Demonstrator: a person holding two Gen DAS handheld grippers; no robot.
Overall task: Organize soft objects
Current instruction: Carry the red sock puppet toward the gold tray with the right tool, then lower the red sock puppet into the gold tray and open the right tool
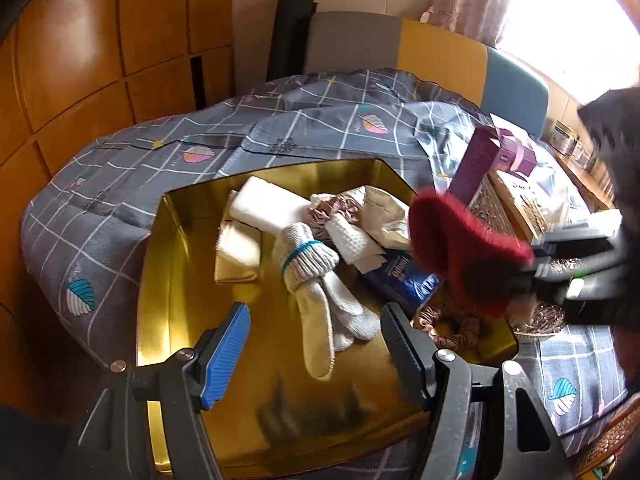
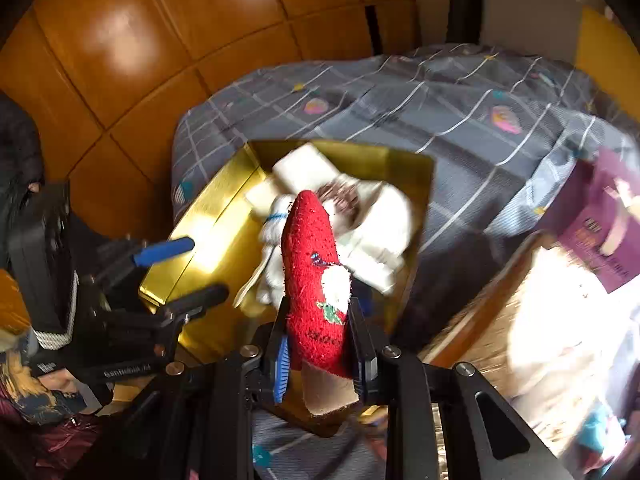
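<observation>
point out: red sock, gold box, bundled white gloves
red sock (image 2: pixel 316 280): right wrist view, mid-body, above the white patch.
gold box (image 1: pixel 160 280): left wrist view, inner left wall.
bundled white gloves (image 1: pixel 308 260): left wrist view, cuff beside the blue band.

Left hand-held gripper (image 1: pixel 316 354), lower frame: black frame, silver round screws, ribbed blue pad on one finger, dark ribbed pad on other. Right hand-held gripper (image 2: pixel 320 354): black, silver screws, blue ribbed pad edge. Dark padded sleeve (image 2: pixel 18 140) at left edge.
</observation>
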